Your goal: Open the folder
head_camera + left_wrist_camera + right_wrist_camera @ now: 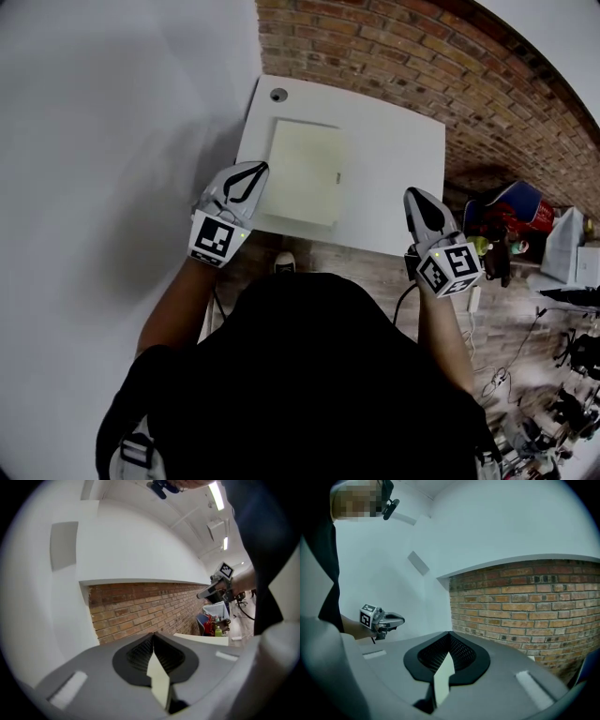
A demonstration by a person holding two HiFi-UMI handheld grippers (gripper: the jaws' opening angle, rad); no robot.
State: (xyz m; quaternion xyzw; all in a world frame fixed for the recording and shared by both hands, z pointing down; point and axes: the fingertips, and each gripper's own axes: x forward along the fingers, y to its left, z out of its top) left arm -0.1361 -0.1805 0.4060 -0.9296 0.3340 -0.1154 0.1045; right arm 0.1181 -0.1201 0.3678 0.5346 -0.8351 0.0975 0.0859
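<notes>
In the head view, the folder (305, 172) lies flat and closed on the white bench (394, 159), in the upper centre of the frame. The left hand-held gripper (255, 172) appears just beside the folder's left edge. The right hand-held gripper (418, 197) is at the lower right part of the bench, apart from the folder. I judge that they are held one on each side so they can approach the cover.

In the left gripper view the jaws are together with nothing between them. They point toward the brick wall (140, 606), not down at the folder.

In the right gripper view the jaws are likewise together and empty, and they also face the brick wall.
</notes>
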